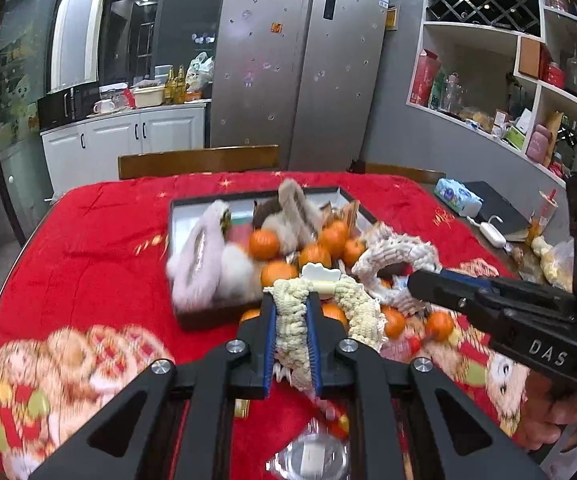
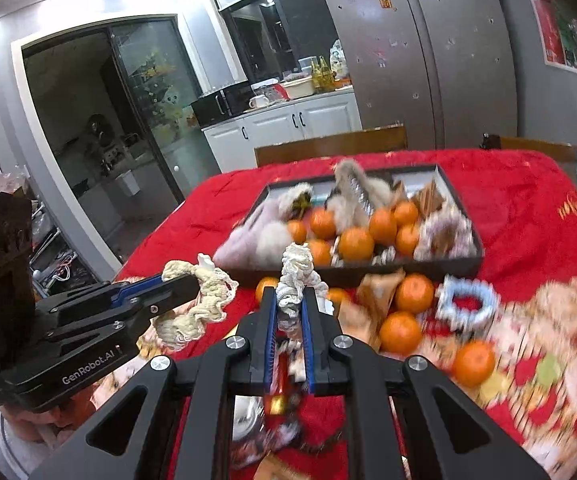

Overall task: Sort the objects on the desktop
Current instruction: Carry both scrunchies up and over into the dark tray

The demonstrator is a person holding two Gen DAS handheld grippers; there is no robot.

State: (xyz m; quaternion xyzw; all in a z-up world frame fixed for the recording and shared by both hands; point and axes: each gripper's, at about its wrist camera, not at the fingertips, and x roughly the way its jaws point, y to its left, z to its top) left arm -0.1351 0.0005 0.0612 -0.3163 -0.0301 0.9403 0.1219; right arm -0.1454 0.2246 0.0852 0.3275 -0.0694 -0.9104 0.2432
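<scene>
At the left tongs: nearly shut, blue pads pinching one side of a cream knitted hair loop, with the rest sagging off to the right of the tips. Probably gripped by a single strand so as to hang free and not snag on the clutter beneath. Chunky ribbed yarn, soft and floppy, with a frayed lacy edge. Just past the tips, a white cloud-shaped clip, smooth and hard; cannot tell whether fixed to the loop or lying behind it.

At the right tongs: fully shut on a whiter knitted loop, bunched upright above the tips, the same puffy cable texture. Both held clear of the cloth, side by side, likely for carrying to wherever the hair loops get grouped.

Beyond both sets of tips: a shallow dark tray, rectangular and straight-walled, crowded with round, glossy mandarins and long-piled fluffy pieces in pale pink and grey-white. Seems to serve as the collecting place, though with kinds mixed together for now.

Right of the right tongs, loose on the cloth: more mandarins, a crinkled tan packet, and a pale blue frilled hair loop, lying flat and open as a ring. Looks not yet sorted.

Underneath everything: a red quilted tablecloth with printed bears, soft and slightly rumpled, blurred near the lens.
</scene>
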